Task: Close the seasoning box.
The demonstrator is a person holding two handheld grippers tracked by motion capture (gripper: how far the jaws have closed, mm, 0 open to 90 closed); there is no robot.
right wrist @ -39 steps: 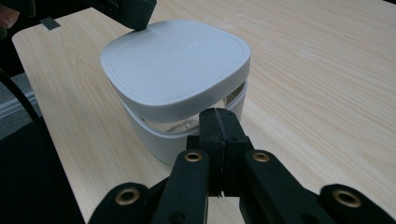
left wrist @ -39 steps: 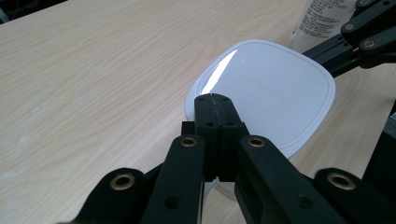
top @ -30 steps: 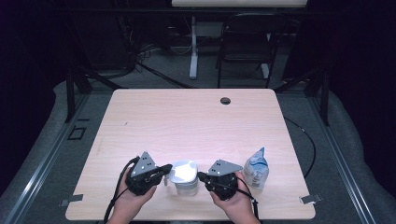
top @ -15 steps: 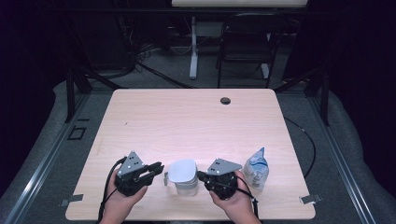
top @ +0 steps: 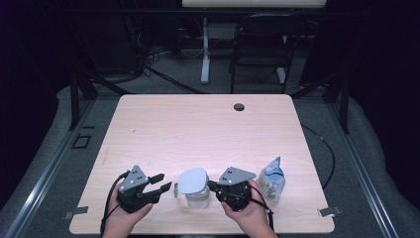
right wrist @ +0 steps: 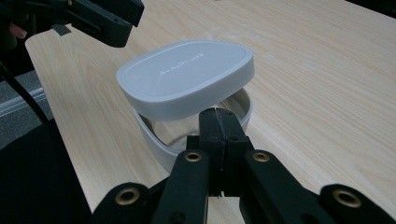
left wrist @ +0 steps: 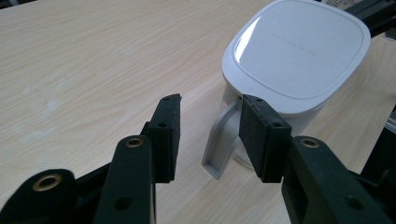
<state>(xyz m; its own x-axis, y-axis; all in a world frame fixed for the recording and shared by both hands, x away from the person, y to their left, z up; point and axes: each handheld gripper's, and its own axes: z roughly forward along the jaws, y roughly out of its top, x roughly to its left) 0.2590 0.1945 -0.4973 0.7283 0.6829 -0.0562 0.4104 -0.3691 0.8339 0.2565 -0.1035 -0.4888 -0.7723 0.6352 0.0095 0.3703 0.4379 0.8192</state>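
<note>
Both grippers were black: the left gripper (top: 166, 184) carried matte black pads and brass-coloured rivets, and so did the right gripper (right wrist: 219, 122). Each bore a grey plate on top. Just ahead of the left jaws, the jug (left wrist: 261, 116) was clear with a pale grey handle (left wrist: 219, 144), under a glossy white lid (left wrist: 299, 46). The table (top: 208, 129) was light wood with fine grain. Beside the right gripper, the bottle (top: 271, 179) was clear with a pale blue label.

Both grippers are black. The left gripper (top: 163, 182) and the right gripper (top: 212, 185) each have a grey three-cornered plate on top and a black cable trailing off. The jaws have flat black pads, with gold rings and small screw holes.
</note>
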